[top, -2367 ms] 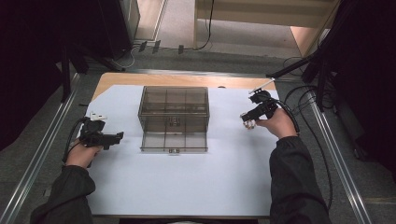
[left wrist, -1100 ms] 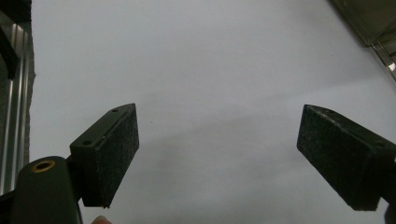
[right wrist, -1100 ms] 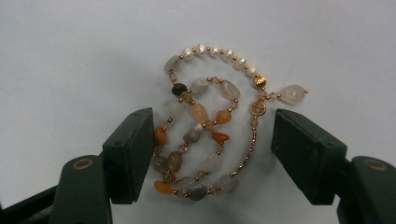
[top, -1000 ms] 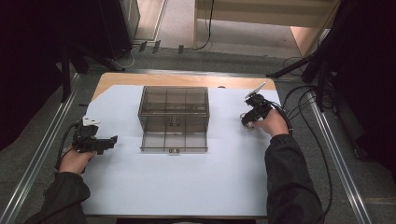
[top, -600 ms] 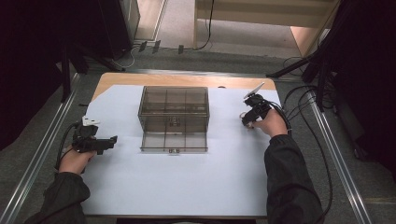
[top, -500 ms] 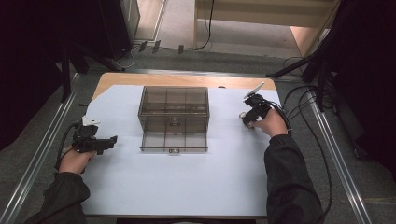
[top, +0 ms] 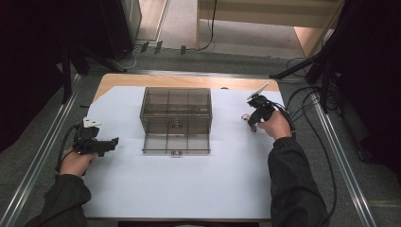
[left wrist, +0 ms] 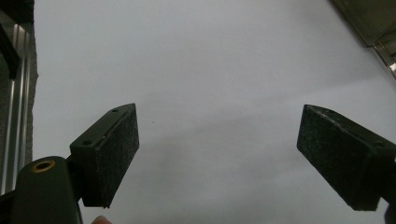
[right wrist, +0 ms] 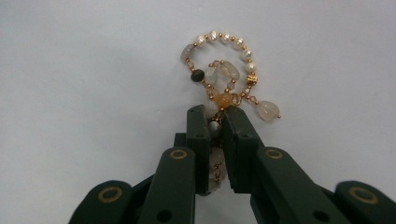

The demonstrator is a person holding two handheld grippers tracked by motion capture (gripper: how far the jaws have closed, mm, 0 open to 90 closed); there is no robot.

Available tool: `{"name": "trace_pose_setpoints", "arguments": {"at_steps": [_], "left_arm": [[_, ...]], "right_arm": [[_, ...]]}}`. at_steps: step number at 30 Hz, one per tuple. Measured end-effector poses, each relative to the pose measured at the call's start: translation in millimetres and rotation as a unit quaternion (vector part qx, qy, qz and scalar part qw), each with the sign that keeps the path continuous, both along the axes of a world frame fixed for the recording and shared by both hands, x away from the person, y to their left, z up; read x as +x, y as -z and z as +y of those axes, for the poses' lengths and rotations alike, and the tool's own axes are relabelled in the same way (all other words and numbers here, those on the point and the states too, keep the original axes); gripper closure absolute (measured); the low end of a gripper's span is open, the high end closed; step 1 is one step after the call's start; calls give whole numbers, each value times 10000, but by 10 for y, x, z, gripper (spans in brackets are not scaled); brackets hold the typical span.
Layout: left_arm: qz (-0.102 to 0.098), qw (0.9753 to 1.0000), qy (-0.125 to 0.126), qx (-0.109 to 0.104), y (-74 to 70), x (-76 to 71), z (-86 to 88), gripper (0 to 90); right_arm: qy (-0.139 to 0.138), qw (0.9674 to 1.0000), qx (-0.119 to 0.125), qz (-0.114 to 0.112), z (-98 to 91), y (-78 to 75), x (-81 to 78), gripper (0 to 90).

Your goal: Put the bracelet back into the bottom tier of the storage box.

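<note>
Pearl-white and amber beads make up the bracelet (right wrist: 223, 74), and the right gripper view brings them close: a loop of small pearls, pale stones, one dark bead and gold links lying on the white surface (right wrist: 93, 70), with one stretch of the strand pinched between the fingers (right wrist: 198, 140) of the right gripper (right wrist: 215, 114), which have just been closing and now clamp on it. From the high view the same bracelet (top: 246, 117) is no more than a pale speck at the tip of the right gripper (top: 252, 124), right of the clear plastic organiser box (top: 176, 119) that stands mid-surface with its drawer pulled out toward the person. That view also gives the poses: the right hand (top: 274, 125) is stretched well forward, its gripper angled down to the surface (top: 189, 189), while the left hand (top: 75, 161) rests near the left edge, holding the left gripper (top: 113, 142) level and pointing toward the box. The left gripper view shows its fingers (left wrist: 109, 154) wide apart over bare surface, with a corner of the box (left wrist: 373, 23) at the upper right.
</note>
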State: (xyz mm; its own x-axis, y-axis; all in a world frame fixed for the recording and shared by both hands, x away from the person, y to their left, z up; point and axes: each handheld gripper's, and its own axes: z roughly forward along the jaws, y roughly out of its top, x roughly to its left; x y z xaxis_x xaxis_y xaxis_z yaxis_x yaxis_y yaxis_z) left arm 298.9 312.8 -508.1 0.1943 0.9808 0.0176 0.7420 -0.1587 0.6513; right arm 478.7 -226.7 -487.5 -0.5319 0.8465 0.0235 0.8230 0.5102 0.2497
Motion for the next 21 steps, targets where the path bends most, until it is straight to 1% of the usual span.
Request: {"name": "trace_pose_setpoints", "arguments": {"at_steps": [2, 4, 6, 11, 12, 15, 19, 21], "left_arm": [[-1, 10000, -8, 11, 0, 1, 4, 141], [-1, 10000, -13, 9, -1, 1, 8, 141], [-1, 10000, -4, 9, -2, 1, 12, 141], [-1, 10000, -11, 5, -4, 2, 14, 141], [-3, 10000, -9, 8, -4, 3, 14, 141], [-4, 10000, -12, 3, -2, 5, 13, 141], [-7, 10000, -4, 3, -2, 8, 8, 141], [-2, 10000, -2, -8, -1, 10, 7, 141]], "right_arm": [[-11, 10000, 32, -12, -15, -11, 0, 863], [-21, 9999, 119, 7, -37, -27, -2, 865], [-16, 9999, 156, 8, -47, -26, -2, 865], [-31, 9999, 150, -12, -65, -45, -8, 866], [-18, 9999, 147, -51, -72, -57, -11, 865], [4, 9997, 232, -66, -99, -84, -16, 865], [68, 9990, 414, -179, -136, -160, -37, 865], [81, 9981, 511, -320, -152, -218, -55, 865]]}}
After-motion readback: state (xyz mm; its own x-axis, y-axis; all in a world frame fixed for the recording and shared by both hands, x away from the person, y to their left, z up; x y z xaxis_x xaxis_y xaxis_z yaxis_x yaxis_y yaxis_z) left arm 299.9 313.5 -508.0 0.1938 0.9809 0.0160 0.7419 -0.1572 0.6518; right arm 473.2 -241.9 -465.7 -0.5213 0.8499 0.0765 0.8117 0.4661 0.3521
